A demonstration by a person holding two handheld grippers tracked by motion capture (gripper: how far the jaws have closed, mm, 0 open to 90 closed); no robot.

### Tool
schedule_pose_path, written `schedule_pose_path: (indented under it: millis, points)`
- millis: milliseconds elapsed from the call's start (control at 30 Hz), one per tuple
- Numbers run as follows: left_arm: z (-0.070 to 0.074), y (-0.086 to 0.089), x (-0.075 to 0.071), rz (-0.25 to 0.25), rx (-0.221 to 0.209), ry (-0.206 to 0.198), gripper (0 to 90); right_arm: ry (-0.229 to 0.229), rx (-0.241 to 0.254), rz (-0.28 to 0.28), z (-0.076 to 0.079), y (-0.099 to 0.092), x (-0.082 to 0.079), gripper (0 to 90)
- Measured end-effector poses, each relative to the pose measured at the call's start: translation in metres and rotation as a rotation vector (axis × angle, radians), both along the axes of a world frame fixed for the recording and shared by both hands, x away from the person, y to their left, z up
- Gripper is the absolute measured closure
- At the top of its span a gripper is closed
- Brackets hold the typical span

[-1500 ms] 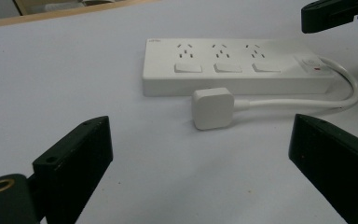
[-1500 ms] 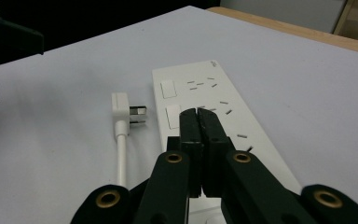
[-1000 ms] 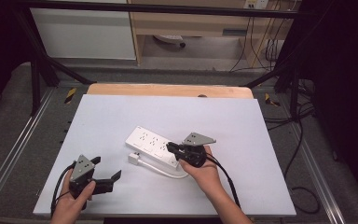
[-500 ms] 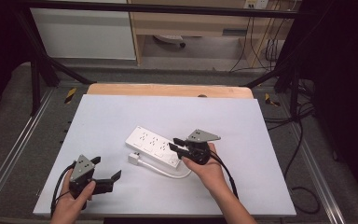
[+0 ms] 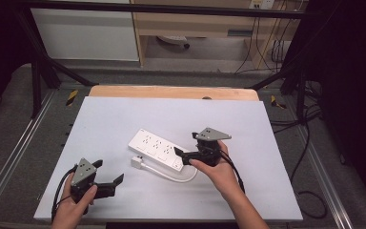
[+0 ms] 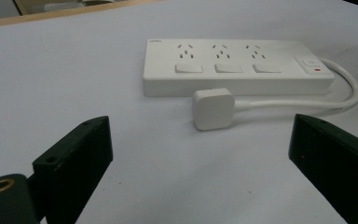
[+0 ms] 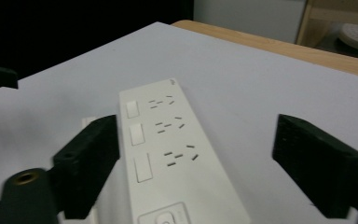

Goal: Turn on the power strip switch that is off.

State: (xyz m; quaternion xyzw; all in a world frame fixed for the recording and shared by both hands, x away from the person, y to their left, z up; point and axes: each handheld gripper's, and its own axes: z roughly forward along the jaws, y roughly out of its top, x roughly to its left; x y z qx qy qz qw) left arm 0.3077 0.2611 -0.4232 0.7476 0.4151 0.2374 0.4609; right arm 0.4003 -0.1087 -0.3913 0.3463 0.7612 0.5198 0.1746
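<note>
Right gripper (image 5: 183,155) just opened wide and lifted off power strip (image 5: 158,150); left gripper (image 5: 108,177) wide, empty.

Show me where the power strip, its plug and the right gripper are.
power strip (image 6: 223,58), left gripper view, top face by the middle socket
plug (image 6: 213,108), left gripper view, square white face
right gripper (image 5: 183,156), high view, between its open fingertips at the strip's end

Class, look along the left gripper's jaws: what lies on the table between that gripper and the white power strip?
The strip's own white plug with its cord, in front of the power strip, seen in the left gripper view.
</note>
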Motion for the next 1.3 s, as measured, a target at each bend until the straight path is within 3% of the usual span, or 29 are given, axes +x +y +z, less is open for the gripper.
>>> schedule_pose_path:
  millis: [233,300,333,367,400,433,467,567,600,767,833,967,1133,1300]
  points:
    - [0.001,0.001,0.000,0.002,0.004,-0.006,6.2,-0.022,0.001,-0.026,0.019,-0.025,-0.008,3.8]
    - [0.002,0.002,-0.001,0.005,0.001,-0.007,6.2,-0.055,-0.002,-0.032,0.026,-0.044,-0.015,3.7]
    - [0.002,0.002,-0.001,0.006,-0.001,-0.008,6.2,-0.055,-0.002,-0.032,0.026,-0.044,-0.015,3.7]
    - [0.002,0.003,-0.001,0.008,-0.009,-0.010,6.3,-0.071,-0.004,-0.039,0.028,-0.059,-0.019,3.8]
    - [0.002,0.003,-0.001,0.006,-0.007,-0.010,6.3,-0.071,-0.004,-0.039,0.028,-0.059,-0.019,3.8]
    - [0.003,0.004,-0.001,0.009,-0.015,-0.013,6.3,-0.081,-0.002,-0.057,0.029,-0.074,-0.025,3.9]
    - [0.003,0.004,-0.001,0.009,-0.015,-0.013,6.3,-0.081,-0.002,-0.057,0.029,-0.074,-0.025,3.9]
    - [0.003,0.004,-0.001,0.011,-0.013,-0.015,6.2,-0.092,0.009,-0.102,0.028,-0.098,-0.035,4.4]
    - [0.003,0.004,-0.001,0.012,-0.012,-0.014,6.3,-0.102,0.025,-0.128,0.027,-0.113,-0.043,4.3]
    - [0.004,0.006,-0.001,0.017,-0.019,-0.019,6.2,-0.116,0.032,-0.188,0.021,-0.138,-0.056,3.6]
    - [0.004,0.007,-0.001,0.023,-0.023,-0.020,6.2,-0.111,0.057,-0.224,0.014,-0.156,-0.062,3.6]
    - [0.006,0.010,-0.001,0.034,-0.048,-0.021,6.2,-0.104,0.081,-0.249,0.006,-0.170,-0.067,3.6]
    - [0.006,0.012,-0.001,0.037,-0.049,-0.022,6.3,-0.097,0.072,-0.283,-0.013,-0.183,-0.070,3.4]
    - [0.006,0.011,-0.001,0.031,-0.042,-0.025,6.3,-0.058,0.034,-0.286,-0.031,-0.179,-0.064,4.0]
